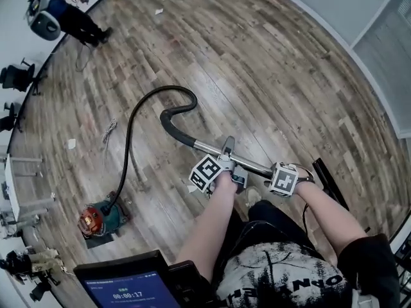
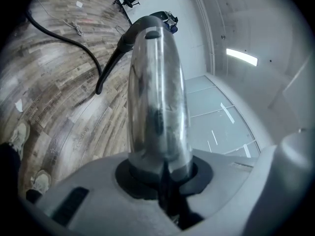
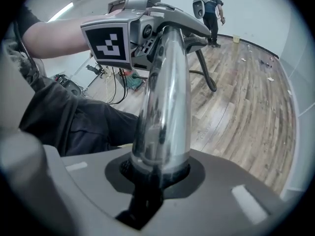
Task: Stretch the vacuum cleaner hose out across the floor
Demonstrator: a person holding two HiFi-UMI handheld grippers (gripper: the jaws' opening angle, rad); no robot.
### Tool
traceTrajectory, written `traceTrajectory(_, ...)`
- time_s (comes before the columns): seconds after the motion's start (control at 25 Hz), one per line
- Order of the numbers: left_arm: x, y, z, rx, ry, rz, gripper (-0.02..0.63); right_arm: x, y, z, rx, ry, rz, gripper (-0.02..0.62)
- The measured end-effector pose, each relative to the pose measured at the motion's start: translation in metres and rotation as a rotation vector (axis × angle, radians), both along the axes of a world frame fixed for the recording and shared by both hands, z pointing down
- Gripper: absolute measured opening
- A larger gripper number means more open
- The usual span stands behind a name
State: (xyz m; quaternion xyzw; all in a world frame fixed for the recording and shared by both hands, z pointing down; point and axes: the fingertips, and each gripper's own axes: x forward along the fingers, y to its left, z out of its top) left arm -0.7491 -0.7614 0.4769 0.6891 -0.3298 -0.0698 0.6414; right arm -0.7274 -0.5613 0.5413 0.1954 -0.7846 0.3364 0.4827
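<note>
I read left gripper [image 2: 162, 173] and right gripper [image 3: 158, 173] both clamped on the chrome wand [image 1: 253, 165]. Black hose [image 1: 131, 124] loops to the vacuum cleaner [image 1: 99, 218] at 8 o'clock.

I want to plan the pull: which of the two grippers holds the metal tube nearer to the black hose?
The left gripper: it clamps the metal tube toward the black hose; the right gripper holds the far end.

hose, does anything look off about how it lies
Yes: the hose hooks back on itself near the tube instead of running straight from the vacuum. Paper scraps also litter the floor.
</note>
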Motion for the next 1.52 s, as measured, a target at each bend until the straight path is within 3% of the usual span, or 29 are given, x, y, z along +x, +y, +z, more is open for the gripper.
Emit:
traceTrajectory(0.16,-0.012,0.015,-0.031,0.039,0.003,-0.027,0.049,-0.007,0.011,-0.020,0.047,0.006,-0.026,0.081)
traceTrajectory(0.4,-0.072,0.062,-0.068,0.066,0.005,-0.064,0.049,-0.057,0.052,-0.051,0.103,0.068,-0.043,0.081)
traceTrajectory(0.64,-0.097,0.062,-0.069,0.108,-0.025,-0.099,0.049,-0.065,0.038,-0.039,0.243,0.224,-0.017,0.074)
traceTrajectory(0.88,-0.103,0.056,-0.061,0.108,-0.048,-0.098,0.049,-0.071,0.031,-0.030,0.250,0.215,-0.012,0.069)
traceTrajectory(1.2,-0.082,0.068,-0.065,0.103,-0.063,-0.048,0.049,-0.059,0.045,-0.034,0.244,0.204,0.033,0.069)
traceTrajectory(1.52,-0.008,0.178,-0.068,0.117,-0.091,0.006,0.055,0.003,0.158,-0.037,0.231,0.176,0.078,0.069)
